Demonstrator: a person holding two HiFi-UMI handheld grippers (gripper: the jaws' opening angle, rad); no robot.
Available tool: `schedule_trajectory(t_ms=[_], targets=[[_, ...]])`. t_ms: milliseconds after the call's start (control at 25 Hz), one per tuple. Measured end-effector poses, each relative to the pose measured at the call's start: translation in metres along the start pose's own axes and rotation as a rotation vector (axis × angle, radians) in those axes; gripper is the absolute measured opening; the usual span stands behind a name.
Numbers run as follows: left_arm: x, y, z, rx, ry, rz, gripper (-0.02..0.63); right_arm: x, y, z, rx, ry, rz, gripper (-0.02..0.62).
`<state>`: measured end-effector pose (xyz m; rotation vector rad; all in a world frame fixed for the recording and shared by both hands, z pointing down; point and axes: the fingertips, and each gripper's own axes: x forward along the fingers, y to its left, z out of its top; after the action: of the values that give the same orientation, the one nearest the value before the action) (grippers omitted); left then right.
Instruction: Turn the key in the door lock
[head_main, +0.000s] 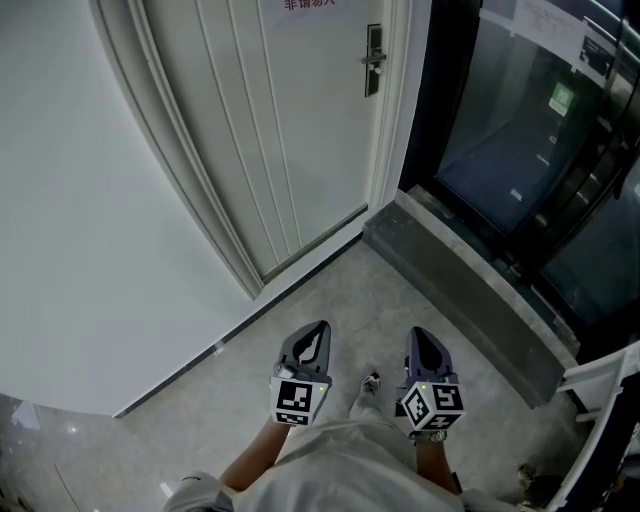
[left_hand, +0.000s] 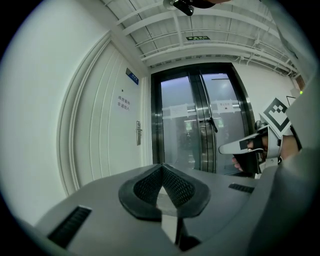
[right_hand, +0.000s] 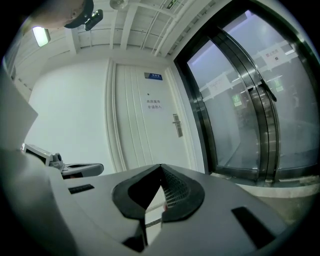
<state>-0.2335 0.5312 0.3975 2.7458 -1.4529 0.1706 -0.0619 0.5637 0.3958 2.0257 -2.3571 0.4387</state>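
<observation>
1. Two tools sit nearest, one in each hand: the left tool (head_main: 318, 332) and the right tool (head_main: 422, 338). Both have their tips pressed together and pinch nothing.
2. One shoe (head_main: 370, 383) shows between them on the grey floor (head_main: 330, 290).
3. One white door (head_main: 300, 120) stands far ahead on the left. Its single lock (head_main: 373, 60), with a lever handle, sits at the door's right edge, well apart from both tools. It is too small to tell whether a key is in it.
4. On the door are one blue plate (right_hand: 153, 76) and one notice (right_hand: 154, 104) in red characters, too small to read.
5. To the right is one pair of glass doors (left_hand: 200, 125) with a green sign (left_hand: 198, 38) above, unreadable.
</observation>
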Motion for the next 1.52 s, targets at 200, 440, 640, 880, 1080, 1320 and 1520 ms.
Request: schedule_trajectory(t_ms=[200,440,640,880,1080,1320,1520], targets=[[0.058,-0.002,0.01,0.004,0.009,0.015,0.008,0.042,-0.041,0.014,0.013,0.018,0.012,0.002],[0.122,-0.007,0.024,0.012,0.008,0.041,0.008,0.095,-0.088,0.041,0.015,0.009,0.042,0.002],[0.173,-0.007,0.026,0.004,0.019,0.073,0.008,0.135,-0.122,0.053,0.016,0.017,0.078,0.002],[0.224,-0.013,0.04,0.018,0.007,0.083,0.008,0.178,-0.167,0.073,0.024,0.01,0.076,0.002],[0.252,-0.01,0.038,0.014,0.02,0.093,0.008,0.198,-0.179,0.073,0.03,0.025,0.096,0.002],[0.285,0.002,0.031,0.006,0.036,0.085,0.008,0.228,-0.189,0.072,0.028,0.044,0.093,0.002],[0.331,0.019,0.027,-0.008,0.026,0.058,0.008,0.265,-0.207,0.073,0.01,0.057,0.06,0.002]])
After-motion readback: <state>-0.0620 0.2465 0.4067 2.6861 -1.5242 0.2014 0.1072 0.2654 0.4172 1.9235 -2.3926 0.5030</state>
